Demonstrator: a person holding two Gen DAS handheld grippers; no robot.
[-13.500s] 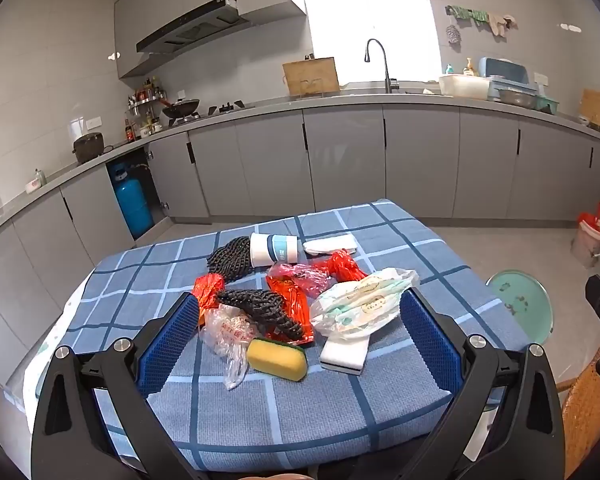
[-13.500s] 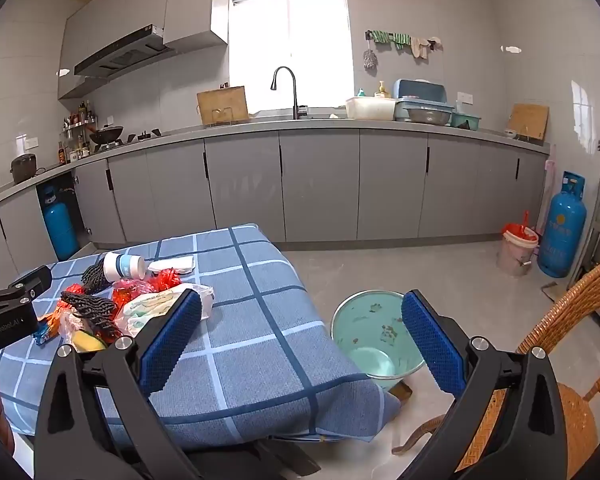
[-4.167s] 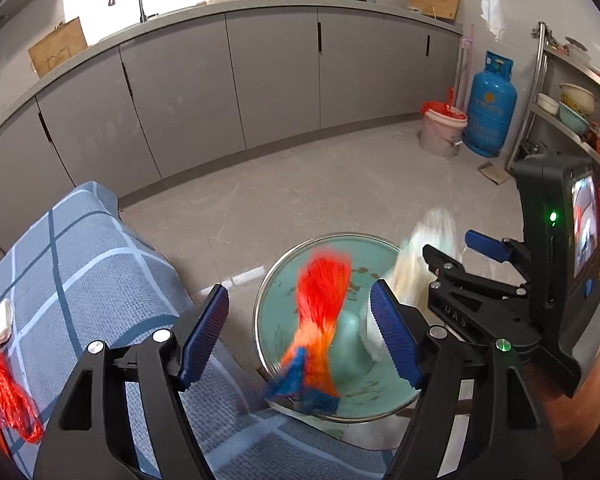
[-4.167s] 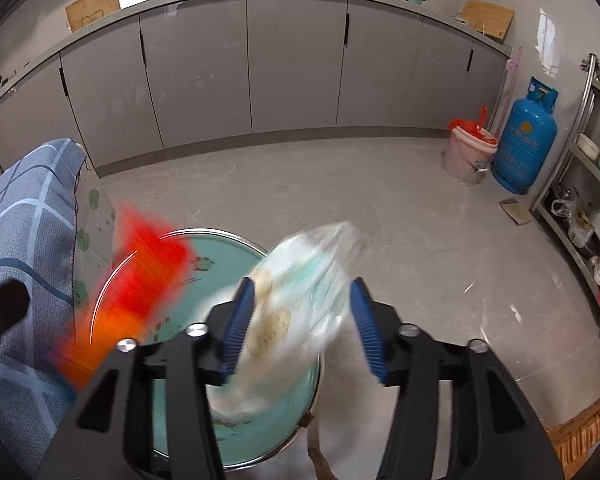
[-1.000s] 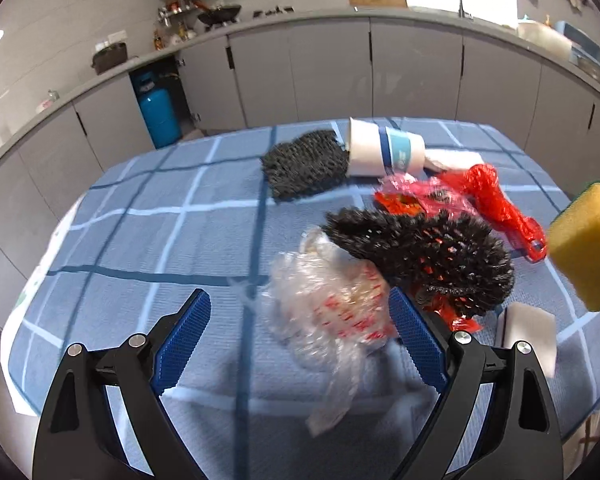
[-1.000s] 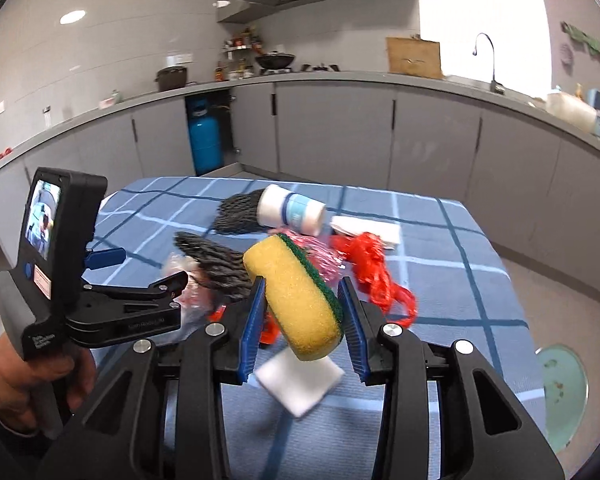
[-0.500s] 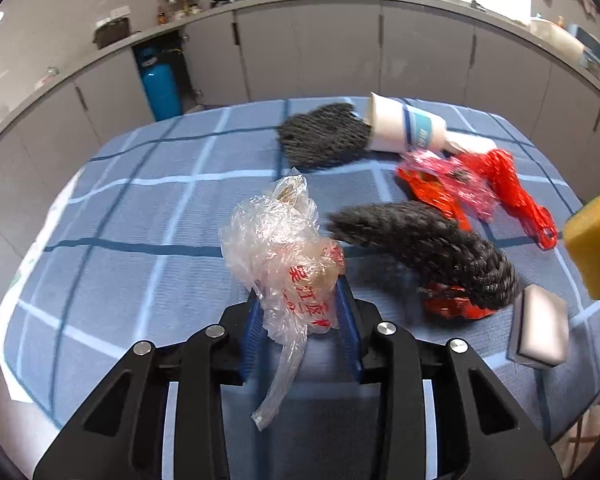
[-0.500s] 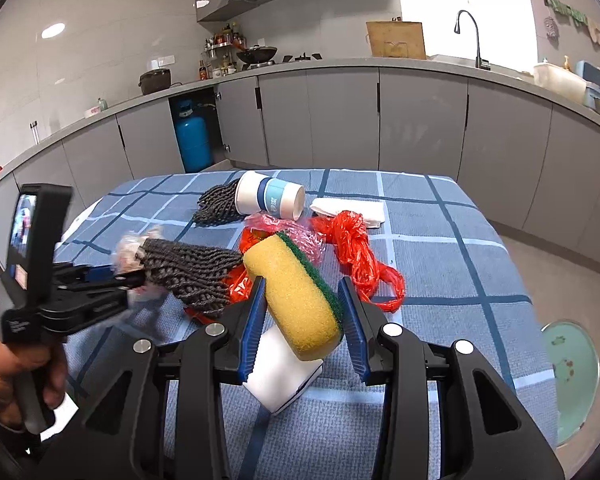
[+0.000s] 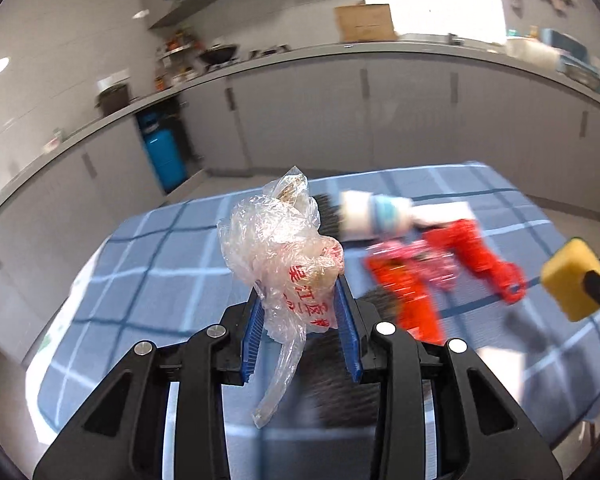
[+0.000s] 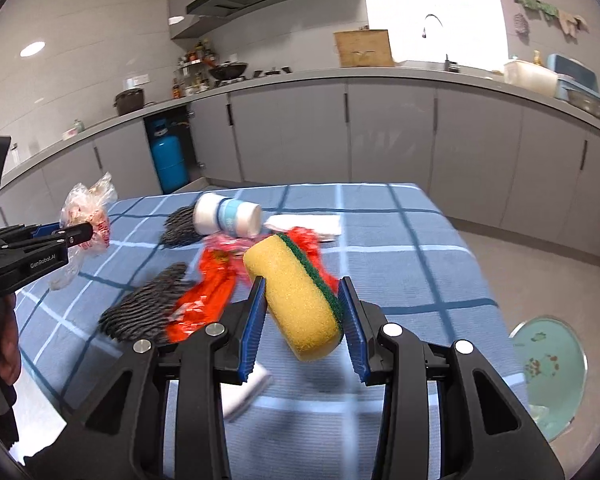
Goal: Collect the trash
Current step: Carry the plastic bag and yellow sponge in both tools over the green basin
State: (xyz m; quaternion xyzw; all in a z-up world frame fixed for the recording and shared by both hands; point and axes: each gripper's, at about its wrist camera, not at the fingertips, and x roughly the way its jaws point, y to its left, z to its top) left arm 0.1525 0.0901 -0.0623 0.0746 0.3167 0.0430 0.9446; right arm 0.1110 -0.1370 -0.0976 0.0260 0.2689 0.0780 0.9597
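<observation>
My left gripper point(image 9: 300, 312) is shut on a crumpled clear plastic bag point(image 9: 284, 248) with red print, held up above the blue checked table point(image 9: 148, 272). The same left gripper point(image 10: 86, 234) and bag point(image 10: 86, 208) show at the left of the right wrist view. My right gripper point(image 10: 304, 312) is shut on a yellow sponge point(image 10: 296, 300) with a green scouring side, lifted over the table; that sponge point(image 9: 572, 284) shows at the right edge of the left wrist view. On the cloth lie red wrappers point(image 10: 208, 296), two dark mesh scrubbers point(image 10: 144, 308), a white and blue cup point(image 10: 228, 216) and a white block point(image 10: 244, 392).
A pale green bin point(image 10: 552, 364) stands on the floor right of the table. Grey kitchen cabinets point(image 10: 388, 136) run along the back wall, with a blue gas cylinder point(image 10: 168, 164) at the left. A white napkin point(image 10: 304, 224) lies behind the cup. A hand point(image 10: 0, 344) holds the left gripper.
A second ago the left gripper stood open around the bag on the table; it shut on it and lifted it. The right gripper carried the sponge toward the right.
</observation>
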